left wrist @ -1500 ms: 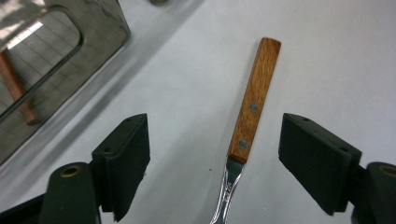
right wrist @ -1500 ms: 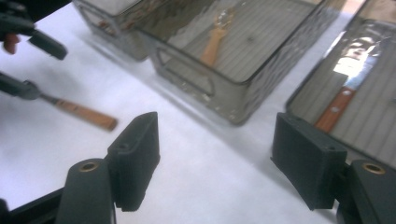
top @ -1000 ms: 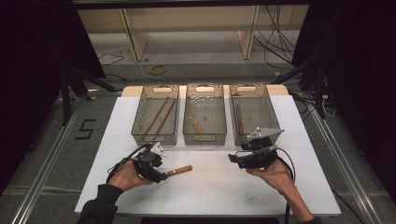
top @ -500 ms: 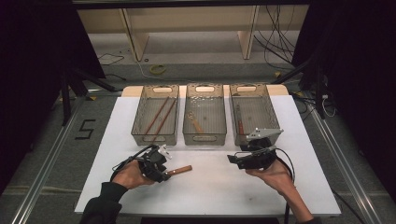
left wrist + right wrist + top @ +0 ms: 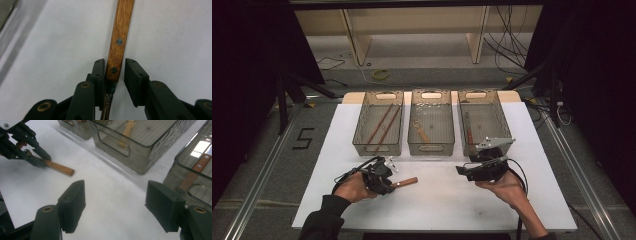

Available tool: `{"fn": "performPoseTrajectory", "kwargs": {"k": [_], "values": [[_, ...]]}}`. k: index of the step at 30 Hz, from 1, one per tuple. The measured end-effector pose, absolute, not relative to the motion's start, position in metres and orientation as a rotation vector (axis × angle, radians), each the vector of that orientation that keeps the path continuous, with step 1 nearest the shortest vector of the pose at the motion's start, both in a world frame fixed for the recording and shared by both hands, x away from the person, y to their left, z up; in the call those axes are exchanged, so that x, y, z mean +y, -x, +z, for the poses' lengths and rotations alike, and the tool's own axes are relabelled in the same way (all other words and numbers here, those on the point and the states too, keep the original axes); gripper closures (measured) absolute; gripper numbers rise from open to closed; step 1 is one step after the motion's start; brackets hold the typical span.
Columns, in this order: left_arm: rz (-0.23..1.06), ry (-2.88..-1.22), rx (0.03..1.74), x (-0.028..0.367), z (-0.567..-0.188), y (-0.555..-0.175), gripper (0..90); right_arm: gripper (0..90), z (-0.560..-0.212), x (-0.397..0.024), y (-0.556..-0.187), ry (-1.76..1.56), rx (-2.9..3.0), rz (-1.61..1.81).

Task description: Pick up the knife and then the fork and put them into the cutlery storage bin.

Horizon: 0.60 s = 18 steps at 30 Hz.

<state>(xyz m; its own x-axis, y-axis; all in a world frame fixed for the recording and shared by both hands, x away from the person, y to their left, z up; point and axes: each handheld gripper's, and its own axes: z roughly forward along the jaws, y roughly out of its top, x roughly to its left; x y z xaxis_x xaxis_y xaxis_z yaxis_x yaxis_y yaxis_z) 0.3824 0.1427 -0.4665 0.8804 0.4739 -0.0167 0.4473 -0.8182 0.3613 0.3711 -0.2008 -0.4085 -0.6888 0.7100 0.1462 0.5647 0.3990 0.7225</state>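
Note:
A utensil with a wooden handle (image 5: 408, 181) lies flat on the white table top. In the left gripper view the riveted handle (image 5: 121, 37) runs up from between the jaws of my left gripper (image 5: 114, 65). The jaws have just been closing on it. One pad touches the handle's side, and a narrow gap shows at the other pad. In the high view my left gripper (image 5: 389, 184) sits at the handle's metal end. My right gripper (image 5: 462, 171) hovers to the right with its jaws wide open and nothing between them (image 5: 115, 187). Its view shows the left gripper (image 5: 37, 157) and the handle (image 5: 61, 168).
Three clear bins stand in a row at the back of the table. The left bin (image 5: 377, 149) holds chopsticks, the middle bin (image 5: 431, 148) a wooden utensil, and the right bin (image 5: 472, 95) a wooden-handled one. The right gripper is just in front of the right bin.
The left hand has edged slightly toward the handle and settled over its end. The right hand and the utensil have stayed where they were.

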Motion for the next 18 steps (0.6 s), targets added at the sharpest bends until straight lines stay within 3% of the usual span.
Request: {"fn": "performPoseTrajectory", "kwargs": {"k": [7, 18], "values": [[0.112, -2.716, 0.628, 0.1406, -0.466, -0.381, 76.0, 33.1, -0.4081, -0.2004, -0.371, -1.135, 2.469, 1.164], [0.114, -2.707, 0.595, 0.1394, -0.4631, -0.3785, 76.8, 33.3, -0.4077, -0.1999, -0.3705, -1.134, 2.469, 1.178]]}}
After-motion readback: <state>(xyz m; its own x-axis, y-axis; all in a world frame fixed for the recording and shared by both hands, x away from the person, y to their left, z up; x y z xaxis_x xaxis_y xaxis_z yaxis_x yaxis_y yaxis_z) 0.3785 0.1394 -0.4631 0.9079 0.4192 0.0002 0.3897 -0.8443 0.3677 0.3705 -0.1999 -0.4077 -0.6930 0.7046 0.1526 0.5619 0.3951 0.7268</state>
